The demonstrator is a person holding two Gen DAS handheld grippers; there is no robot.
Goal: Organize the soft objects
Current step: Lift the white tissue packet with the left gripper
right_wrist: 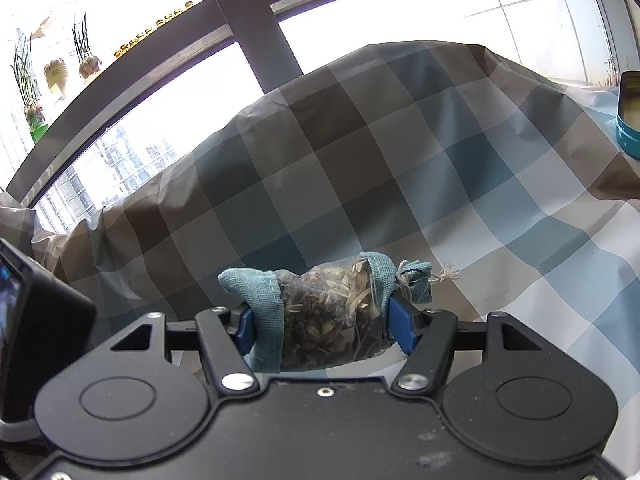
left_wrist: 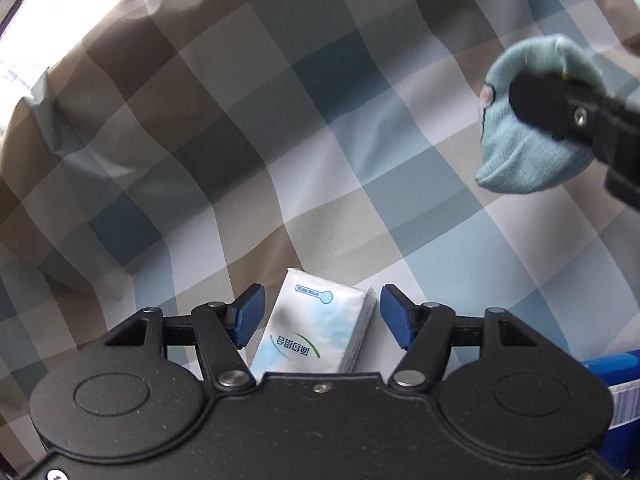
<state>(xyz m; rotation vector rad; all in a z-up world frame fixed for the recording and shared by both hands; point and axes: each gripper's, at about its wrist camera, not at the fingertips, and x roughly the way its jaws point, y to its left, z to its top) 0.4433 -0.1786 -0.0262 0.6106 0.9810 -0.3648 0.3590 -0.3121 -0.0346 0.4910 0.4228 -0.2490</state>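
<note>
In the left wrist view a white and pale blue tissue pack [left_wrist: 316, 330] lies on the checked cloth [left_wrist: 280, 140] between the blue pads of my left gripper [left_wrist: 322, 316], which is open around it without touching. At the right, my right gripper [left_wrist: 560, 108] holds a light blue fabric pouch [left_wrist: 520, 152] in the air. In the right wrist view my right gripper [right_wrist: 326, 324] is shut on that sachet [right_wrist: 328, 312], a clear pouch of dried herbs with teal cloth ends tied with string.
The checked cloth rises into a draped hump [right_wrist: 360, 120] in front of a window. A teal tin [right_wrist: 630, 116] stands at the far right. A blue box [left_wrist: 616, 384] lies at the lower right of the left wrist view. A dark device [right_wrist: 36, 312] sits at the left.
</note>
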